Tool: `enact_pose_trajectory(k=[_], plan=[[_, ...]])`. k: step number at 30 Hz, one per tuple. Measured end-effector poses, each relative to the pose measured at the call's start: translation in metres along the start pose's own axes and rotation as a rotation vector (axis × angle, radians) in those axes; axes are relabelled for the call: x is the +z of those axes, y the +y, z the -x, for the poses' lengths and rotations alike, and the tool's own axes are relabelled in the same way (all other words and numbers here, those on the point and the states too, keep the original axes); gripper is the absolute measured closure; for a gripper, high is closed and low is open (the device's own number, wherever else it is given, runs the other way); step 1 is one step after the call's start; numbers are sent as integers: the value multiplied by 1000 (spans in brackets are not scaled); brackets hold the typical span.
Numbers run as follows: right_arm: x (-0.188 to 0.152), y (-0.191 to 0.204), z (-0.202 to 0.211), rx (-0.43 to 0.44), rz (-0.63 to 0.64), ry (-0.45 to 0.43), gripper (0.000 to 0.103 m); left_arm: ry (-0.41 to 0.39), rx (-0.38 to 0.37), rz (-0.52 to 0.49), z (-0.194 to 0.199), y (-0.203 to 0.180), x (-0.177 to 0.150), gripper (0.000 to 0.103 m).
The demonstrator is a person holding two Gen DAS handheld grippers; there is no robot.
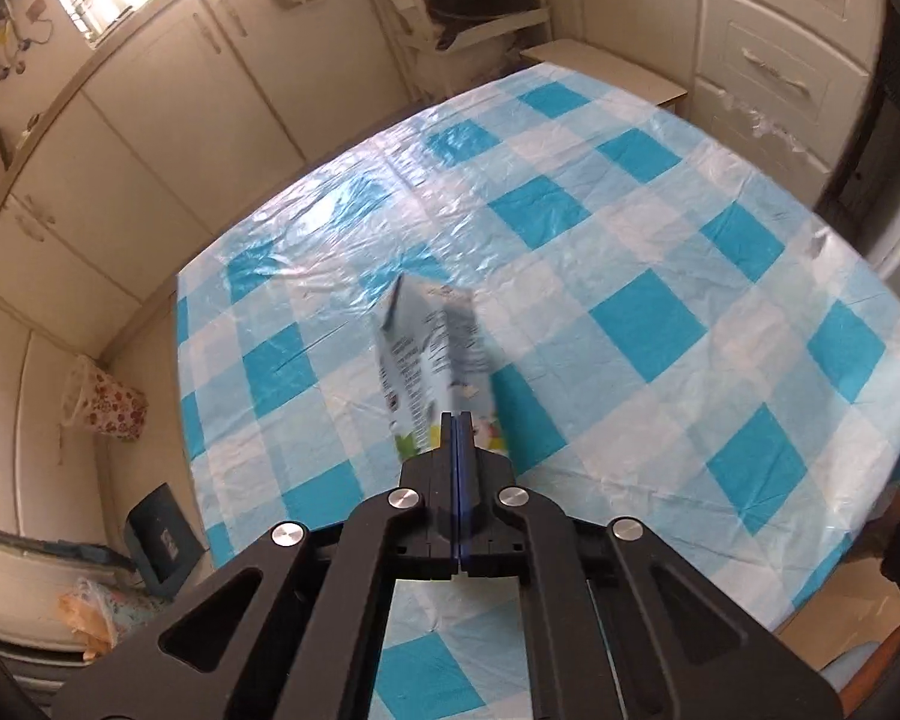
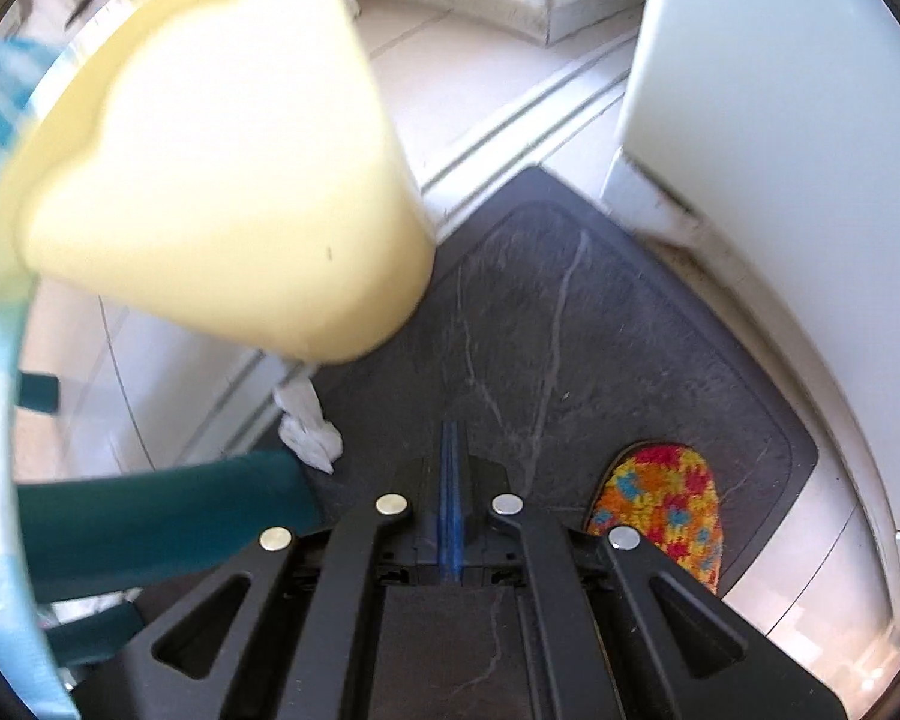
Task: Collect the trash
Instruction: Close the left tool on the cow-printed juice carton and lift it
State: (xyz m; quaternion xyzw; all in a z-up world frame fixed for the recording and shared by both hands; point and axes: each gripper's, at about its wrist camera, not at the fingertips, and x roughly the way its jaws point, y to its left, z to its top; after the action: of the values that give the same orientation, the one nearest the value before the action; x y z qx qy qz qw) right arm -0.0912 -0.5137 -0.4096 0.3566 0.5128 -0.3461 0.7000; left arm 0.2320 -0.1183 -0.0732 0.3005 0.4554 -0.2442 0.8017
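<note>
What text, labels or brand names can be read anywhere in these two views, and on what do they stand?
Nothing can be read.
Carton on the checked tablecloth, ahead of the left gripper: several lines of dark print, motion-blurred, illegible.
Dark blue object on the floor: a small pale label, too small to read.
Right wrist view: no text on the yellow bin or mat.

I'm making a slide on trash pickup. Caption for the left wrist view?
Left tool shut on a carton above the blue-checked tablecloth.
</note>
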Motion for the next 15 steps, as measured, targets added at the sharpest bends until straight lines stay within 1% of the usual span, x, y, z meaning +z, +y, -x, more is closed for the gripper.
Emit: enact_pose_trajectory(k=[1, 2, 4, 5, 6, 8, 9, 11, 13, 14, 15], plan=[[2, 0, 2, 7, -11, -7, 102, 27, -6, 20, -5, 3, -1, 92], [1, 0, 7, 13, -22, -15, 102, 50, -28, 53, -11, 8, -2, 85], [2, -1, 11, 19, -38, -22, 102, 51, -34, 117, -17, 14, -1, 32], [1, -2, 13, 21, -45, -23, 102, 40, -50, 135, -18, 13, -1, 26], [1, -3, 15, 21, -52, -23, 102, 40, -67, 154, -21, 12, 0, 22], [1, -4, 20, 19, -60, -24, 102, 60, -112, 181, -29, 6, 6, 18], [1, -4, 21, 19, -64, -24, 102, 65, -114, 177, -32, 0, 9, 17], [3, -5, 25, 30, -74, -28, 102, 76, -68, 146, -40, -15, 16, 16], [4, -4, 28, 46, -74, -30, 102, 99, -17, 144, -48, -26, 22, 16], [4, -1, 26, 64, -64, -14, 102, 111, -3, 151, -52, -29, 23, 19], [4, 2, 22, 83, -50, 12, 102, 119, 4, 158, -55, -31, 24, 27]])
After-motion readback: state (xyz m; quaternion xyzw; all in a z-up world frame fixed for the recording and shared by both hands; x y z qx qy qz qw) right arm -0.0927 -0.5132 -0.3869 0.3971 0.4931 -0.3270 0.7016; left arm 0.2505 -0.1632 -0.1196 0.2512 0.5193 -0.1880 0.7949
